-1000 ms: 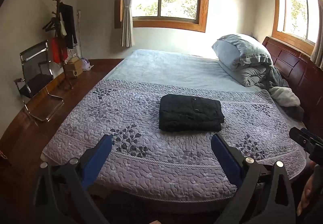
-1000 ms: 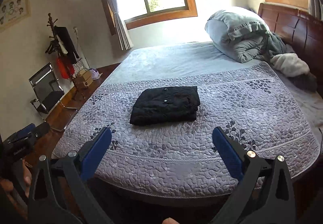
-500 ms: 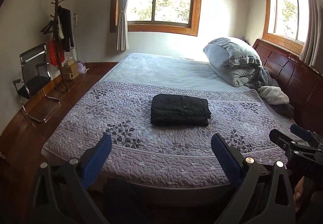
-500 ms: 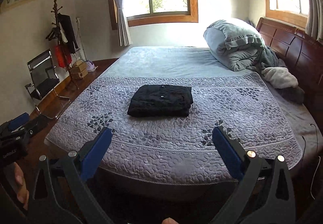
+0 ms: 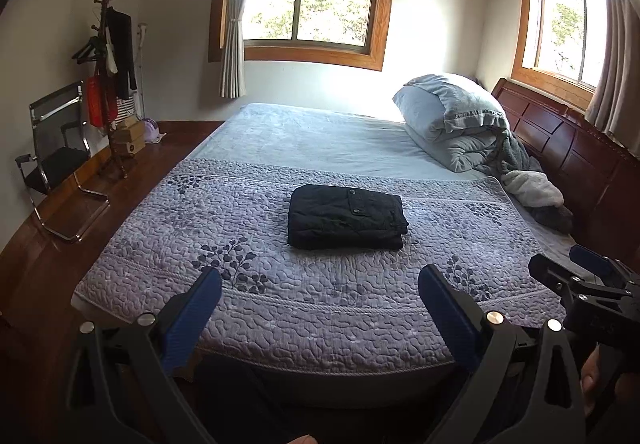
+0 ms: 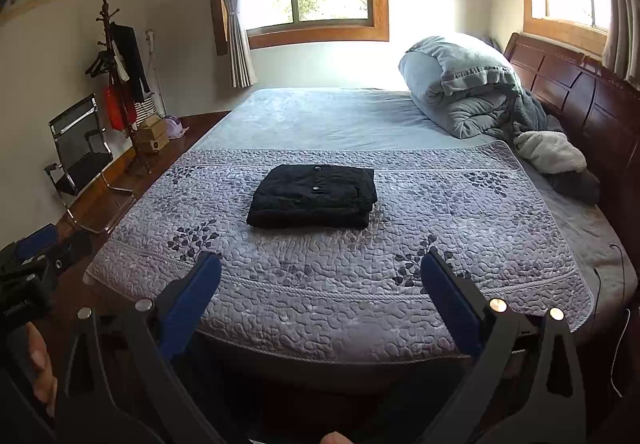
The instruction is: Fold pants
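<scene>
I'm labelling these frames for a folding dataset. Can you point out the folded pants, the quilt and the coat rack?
pants [image 5: 346, 218]: left wrist view, top of the folded stack.
quilt [image 5: 320, 300]: left wrist view, bare patch near the front edge.
coat rack [image 6: 107, 28]: right wrist view, upper pole.

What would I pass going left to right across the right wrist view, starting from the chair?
Black mesh chair with chrome frame → wooden coat stand → folded black pants → rolled grey-blue duvet → dark wooden headboard.

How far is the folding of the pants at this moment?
It looks done: the black pants lie as a compact folded bundle on the purple quilt. Nothing is in hand; the left tool and right tool are open, off the bed. Nothing visible remains.
</scene>
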A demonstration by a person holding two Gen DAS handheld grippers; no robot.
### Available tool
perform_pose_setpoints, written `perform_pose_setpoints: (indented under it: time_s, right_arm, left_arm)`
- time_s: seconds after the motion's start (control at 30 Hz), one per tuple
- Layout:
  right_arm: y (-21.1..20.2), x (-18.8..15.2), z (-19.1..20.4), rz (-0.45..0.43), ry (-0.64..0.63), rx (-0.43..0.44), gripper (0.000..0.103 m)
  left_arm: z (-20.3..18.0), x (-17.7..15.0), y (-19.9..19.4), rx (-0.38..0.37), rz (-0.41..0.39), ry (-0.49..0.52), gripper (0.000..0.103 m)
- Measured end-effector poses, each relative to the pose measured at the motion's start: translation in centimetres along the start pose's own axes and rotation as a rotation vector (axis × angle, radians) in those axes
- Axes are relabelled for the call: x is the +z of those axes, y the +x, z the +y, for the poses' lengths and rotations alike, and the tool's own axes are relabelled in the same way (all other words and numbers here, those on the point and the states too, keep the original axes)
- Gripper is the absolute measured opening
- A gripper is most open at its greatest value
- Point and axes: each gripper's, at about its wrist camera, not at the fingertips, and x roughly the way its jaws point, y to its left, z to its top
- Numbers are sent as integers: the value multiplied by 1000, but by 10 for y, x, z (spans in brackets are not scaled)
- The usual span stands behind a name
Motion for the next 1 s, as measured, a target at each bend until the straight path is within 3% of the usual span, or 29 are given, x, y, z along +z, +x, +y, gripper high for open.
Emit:
perform_pose_setpoints:
  time_s: [0.3,0.5,1.0]
  right_arm:
    - [10,5,-3,7,-5,6,100]
    - [15,6,-5,13,-2,6,100]
    - [23,9,-1,14,-14,5,100]
  left_arm:
    - [-1,4,17,-34,43,-22,99]
    - [-3,6,23,-2,46,-1,99]
    - [-2,9,34,-85,65,-18,99]
